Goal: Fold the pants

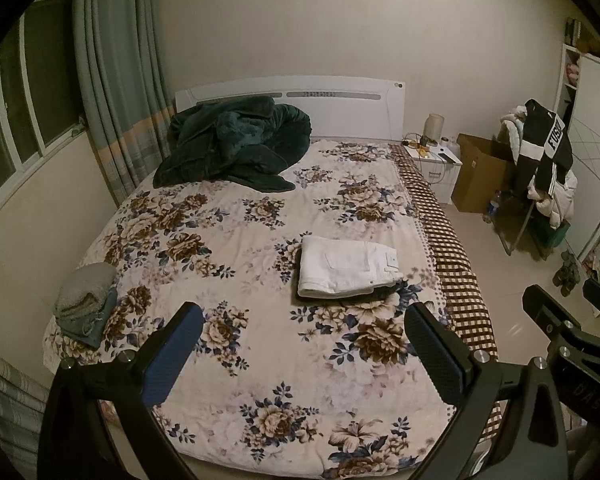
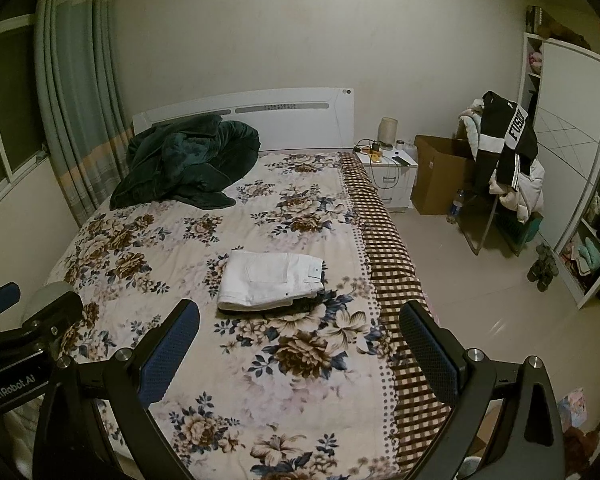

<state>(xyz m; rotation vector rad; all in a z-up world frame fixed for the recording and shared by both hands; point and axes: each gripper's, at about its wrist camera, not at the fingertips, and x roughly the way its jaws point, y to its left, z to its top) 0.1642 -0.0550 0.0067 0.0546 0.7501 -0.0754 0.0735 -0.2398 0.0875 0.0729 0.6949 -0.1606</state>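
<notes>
Clearly the pants [image 1: 346, 266] lie folded on the bed [image 1: 236, 216]; hold your left gripper [image 1: 300, 350] and right gripper [image 2: 298, 350] apart (both empty), well short of them.

Folded white cotton-like pants [image 1: 346, 266]: matt, smooth weave. Floral quilted bedspread [image 1: 236, 240]: soft matt cloth. Dark green plush blanket [image 1: 236, 140]: fuzzy, slight sheen. Black plastic grippers w/ blue textured rubbery pads [image 2: 168, 354], shiny metal bolts. Brown cardboard box [image 2: 440, 172]: matt. Pale floor tiles [image 2: 480, 300]: glossy.
</notes>
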